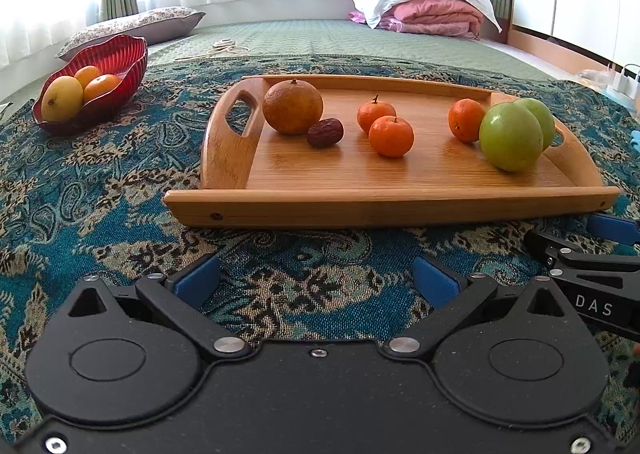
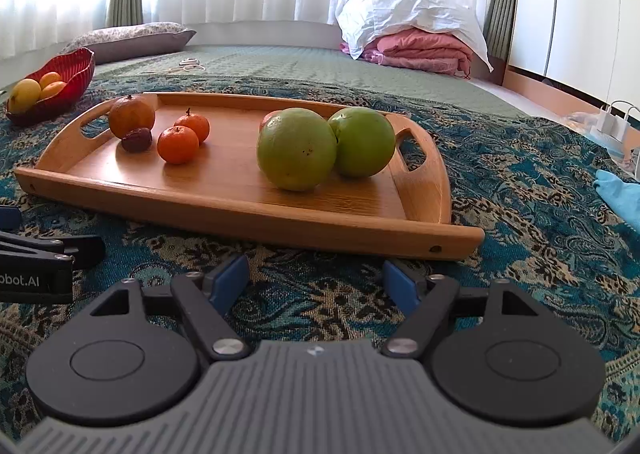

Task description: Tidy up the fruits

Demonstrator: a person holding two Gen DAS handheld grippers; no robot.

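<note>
Resting on a blue paisley-patterned cloth (image 1: 100,189) spread over the bed, a rectangular bamboo tray with cut-out handles (image 1: 384,205) carries two round green fruits (image 1: 510,137), three small orange mandarins (image 1: 390,135), a larger brownish-orange citrus (image 1: 292,106) and a wrinkled dark-red date (image 1: 325,132). A ribbed red glass bowl (image 1: 120,57) holding yellow and orange fruit sits to the tray's left. The left tongs (image 1: 316,282) and the right tongs (image 2: 316,282) both hover spread and empty just before the tray's near rim.

On the bed (image 1: 100,189) a tray (image 1: 384,205) is set, with a bowl (image 1: 116,65) well apart to its left. Fruits lie on the tray; three more are held in the bowl.
</note>
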